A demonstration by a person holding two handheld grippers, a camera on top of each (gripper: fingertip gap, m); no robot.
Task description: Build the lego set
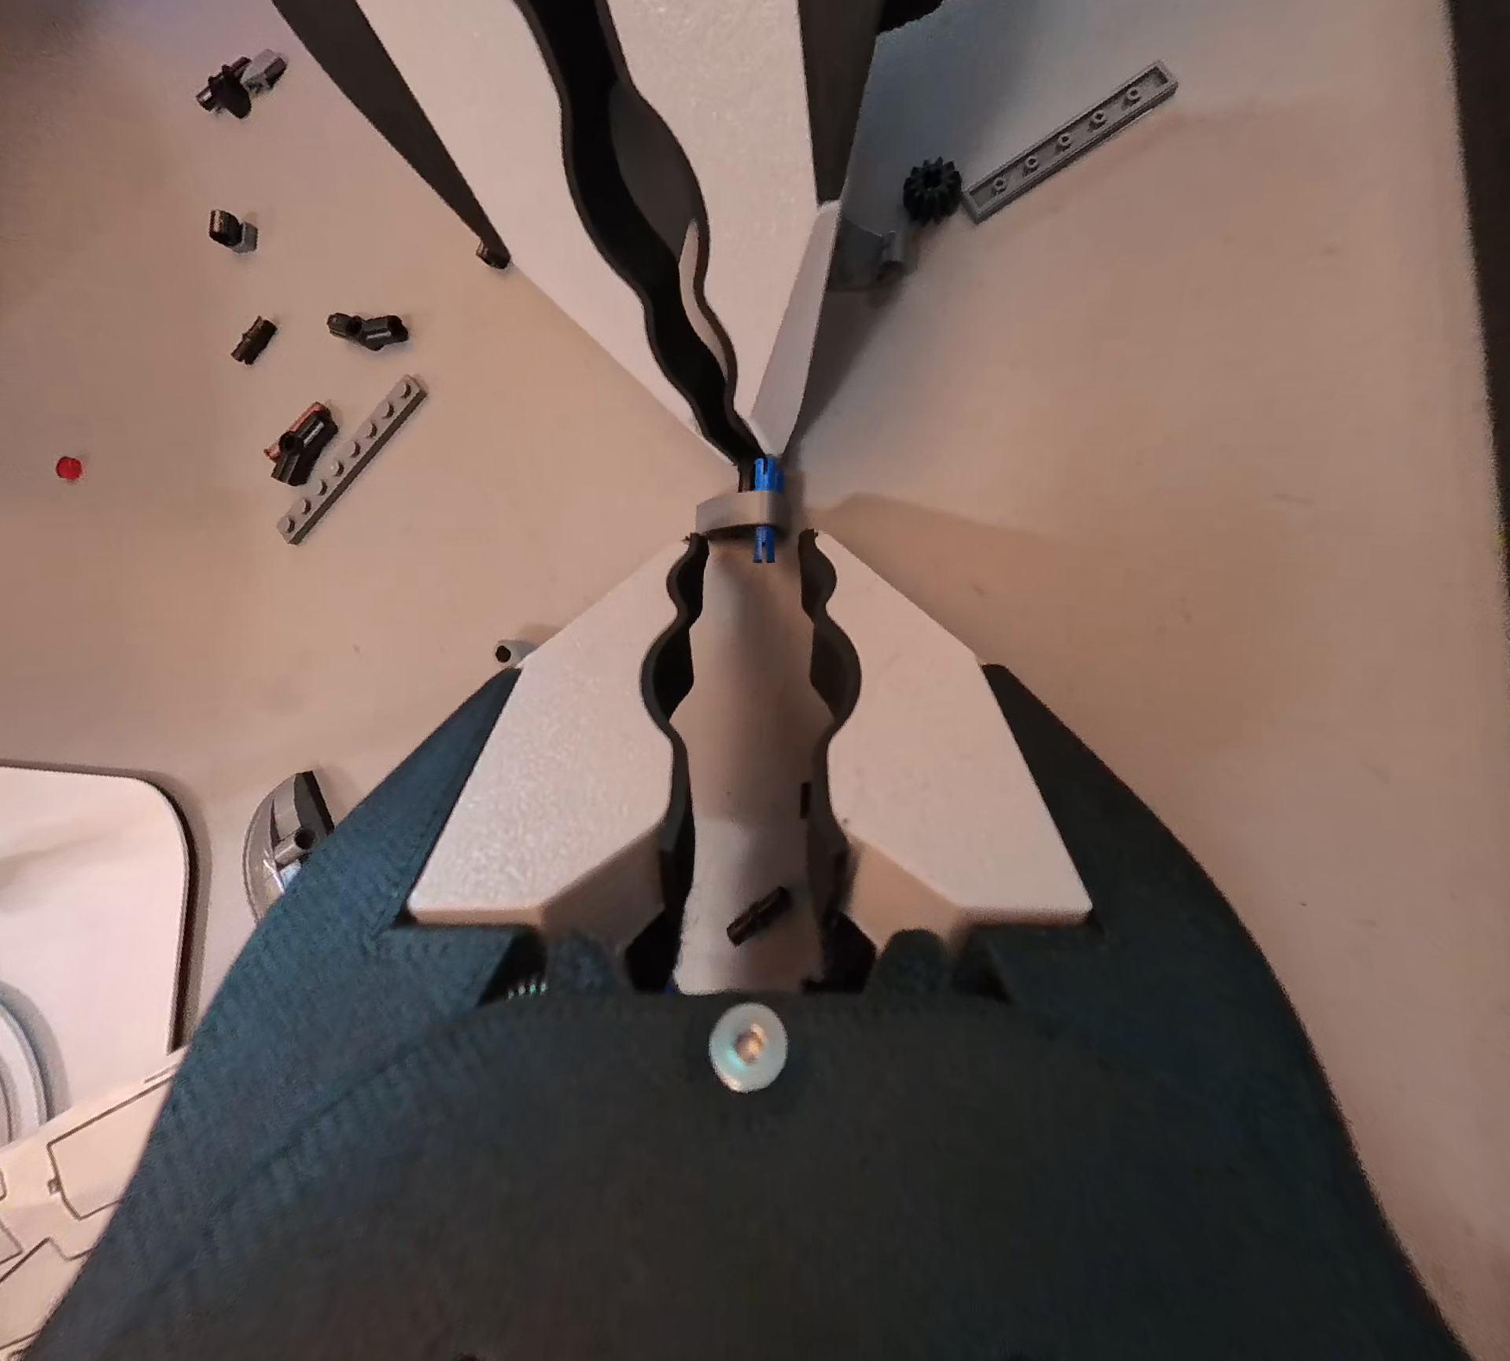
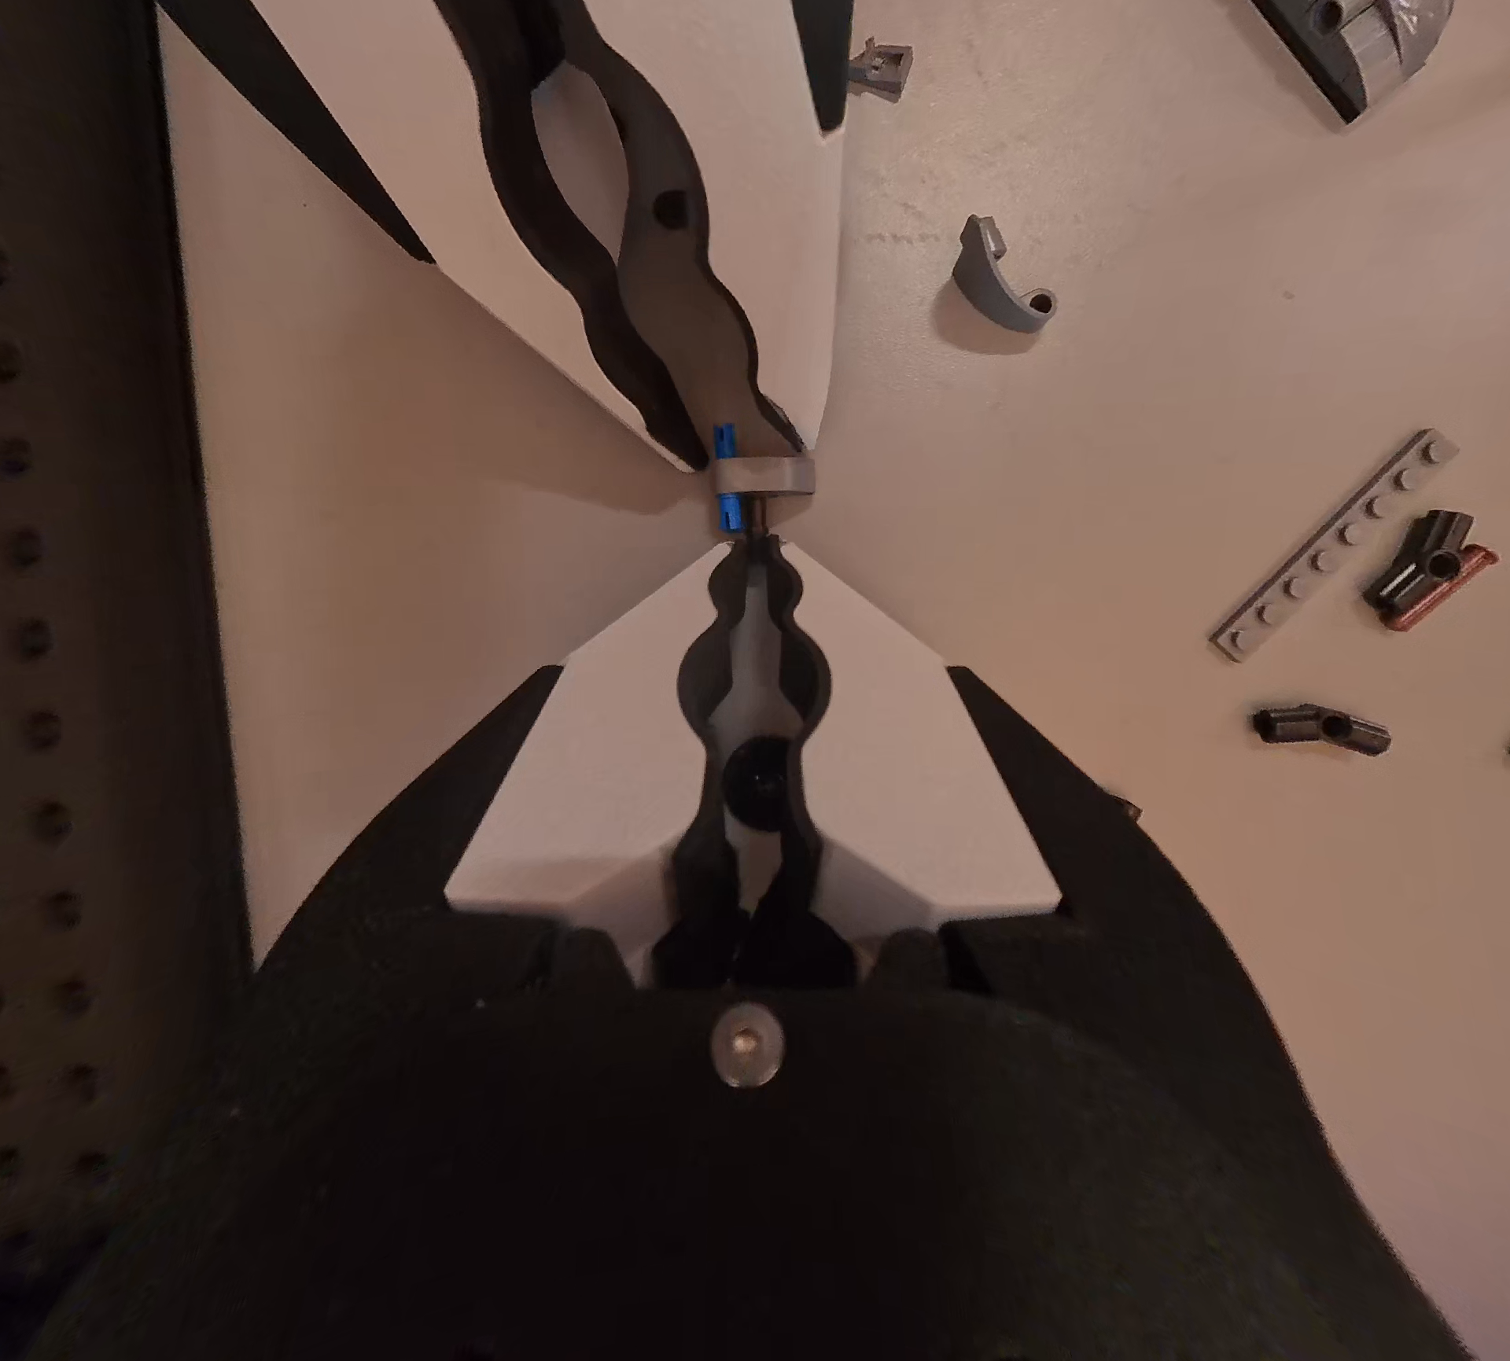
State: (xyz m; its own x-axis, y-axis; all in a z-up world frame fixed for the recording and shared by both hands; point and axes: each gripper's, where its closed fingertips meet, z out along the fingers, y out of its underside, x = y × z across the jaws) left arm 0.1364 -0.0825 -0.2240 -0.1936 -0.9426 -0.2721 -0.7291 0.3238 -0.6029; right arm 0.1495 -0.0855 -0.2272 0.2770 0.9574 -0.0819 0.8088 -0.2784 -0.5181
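The grey curved lego piece (image 1: 734, 511) with the blue pin (image 1: 764, 505) through one end hangs between my two grippers, above the table (image 1: 1144, 587). My left gripper (image 1: 748, 542) is part open with its tips at the piece; whether they grip it I cannot tell. My right gripper (image 2: 756, 544) comes from 12 o'clock, nearly closed on a thin black part beside the pin, I think to push it in. A spare curved piece (image 2: 1001, 284) lies at 2 o'clock in the right wrist view.

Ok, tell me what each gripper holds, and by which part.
Right gripper: pinches the blue pin by its far end. Left gripper: open, touching the small grey curved piece, not clamped.
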